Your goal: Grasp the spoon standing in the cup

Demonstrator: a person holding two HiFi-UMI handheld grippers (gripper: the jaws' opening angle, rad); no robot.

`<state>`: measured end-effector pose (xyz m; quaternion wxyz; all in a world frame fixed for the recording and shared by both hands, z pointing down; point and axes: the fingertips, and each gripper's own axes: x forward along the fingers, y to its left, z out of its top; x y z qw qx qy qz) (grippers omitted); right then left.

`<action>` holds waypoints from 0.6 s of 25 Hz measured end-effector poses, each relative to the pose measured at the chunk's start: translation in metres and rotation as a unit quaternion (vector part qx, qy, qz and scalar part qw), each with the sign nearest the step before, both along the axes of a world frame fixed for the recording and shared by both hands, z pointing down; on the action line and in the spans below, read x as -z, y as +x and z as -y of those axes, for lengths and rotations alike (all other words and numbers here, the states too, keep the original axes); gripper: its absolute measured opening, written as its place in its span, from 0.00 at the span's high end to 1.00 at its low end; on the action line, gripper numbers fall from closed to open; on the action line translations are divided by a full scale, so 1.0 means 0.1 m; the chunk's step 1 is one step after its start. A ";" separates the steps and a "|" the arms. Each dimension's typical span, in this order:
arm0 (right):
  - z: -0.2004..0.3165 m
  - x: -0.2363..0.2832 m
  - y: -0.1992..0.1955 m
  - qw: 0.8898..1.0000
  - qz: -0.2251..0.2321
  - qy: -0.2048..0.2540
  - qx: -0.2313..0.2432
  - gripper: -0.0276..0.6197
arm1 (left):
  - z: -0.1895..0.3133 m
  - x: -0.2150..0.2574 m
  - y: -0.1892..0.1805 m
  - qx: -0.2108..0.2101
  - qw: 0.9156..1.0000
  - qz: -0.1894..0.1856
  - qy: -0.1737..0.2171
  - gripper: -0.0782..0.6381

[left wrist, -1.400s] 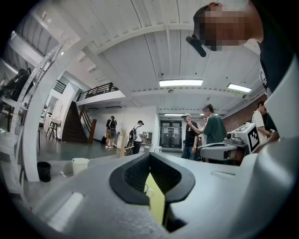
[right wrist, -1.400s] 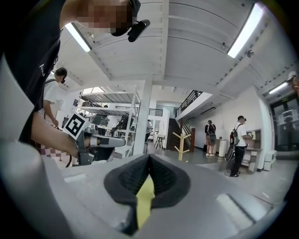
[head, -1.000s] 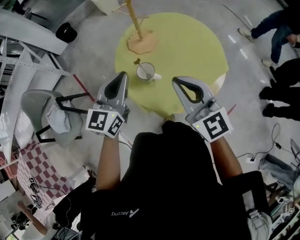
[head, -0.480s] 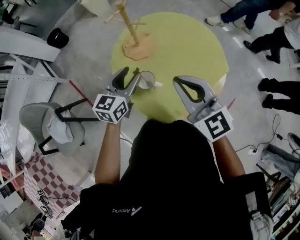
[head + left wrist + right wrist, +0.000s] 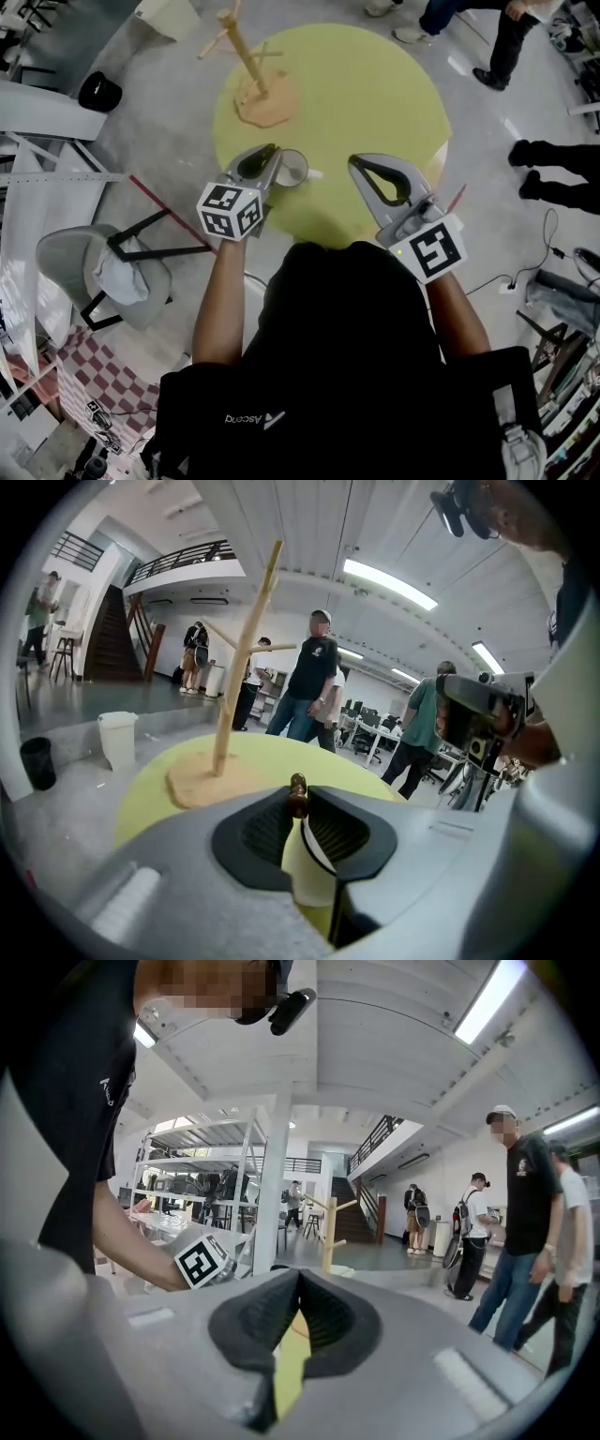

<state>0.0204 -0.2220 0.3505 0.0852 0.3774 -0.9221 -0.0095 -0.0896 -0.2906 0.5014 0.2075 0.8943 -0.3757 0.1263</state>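
Note:
A white cup [image 5: 293, 168] stands near the front left of the round yellow table [image 5: 375, 84]. My left gripper [image 5: 273, 152] reaches over the cup's left rim. In the left gripper view the spoon's brown knob [image 5: 298, 795] sits right between the jaw tips of that gripper [image 5: 299, 808], which are closing and touch it on both sides. The cup [image 5: 305, 878] shows pale below the knob. My right gripper [image 5: 355, 161] hovers to the right of the cup, shut with nothing in it; its tips [image 5: 298, 1275] meet.
A wooden branch rack [image 5: 249, 70] on a tan base stands at the table's back left, also seen as the wooden rack [image 5: 236, 677]. A grey chair [image 5: 103, 272] is on the floor at left. People [image 5: 525, 159] stand to the right, beyond the table.
My left gripper moved forward and right to the cup, spread wide half a second ago, and has now narrowed on the spoon's top. The right gripper stayed put.

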 end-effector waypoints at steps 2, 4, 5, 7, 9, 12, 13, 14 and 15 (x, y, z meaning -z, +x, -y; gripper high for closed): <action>0.01 -0.01 0.02 1.000 -0.001 0.000 0.000 0.95 | -0.02 0.03 0.03 -0.002 1.000 0.000 0.005 0.81; 0.02 -0.02 0.02 1.000 0.001 0.001 0.002 0.95 | -0.04 0.10 0.04 -0.002 1.000 -0.001 0.014 0.81; 0.01 -0.02 0.01 1.000 0.002 0.002 0.003 0.95 | -0.06 0.15 0.04 -0.002 1.000 0.000 0.020 0.81; -0.02 0.00 0.00 1.000 0.004 0.005 0.006 0.95 | -0.12 0.30 0.05 0.000 0.999 -0.001 0.038 0.81; -0.06 0.04 0.01 1.000 0.005 0.010 0.009 0.95 | -0.20 0.50 0.07 0.004 0.998 -0.002 0.060 0.81; -0.06 0.10 0.01 1.000 0.017 0.014 0.010 0.95 | -0.29 0.84 0.06 0.014 0.995 -0.006 0.097 0.81; -0.05 0.11 0.01 1.000 0.022 0.014 0.010 0.95 | -0.31 0.94 0.04 0.018 0.994 -0.009 0.108 0.81; -0.03 0.12 0.00 1.000 0.027 0.014 0.010 0.95 | -0.33 1.04 0.01 0.023 0.993 -0.013 0.119 0.81; -0.01 0.13 -0.01 0.999 0.031 0.014 0.010 0.95 | -0.34 1.14 -0.01 0.027 0.991 -0.017 0.130 0.81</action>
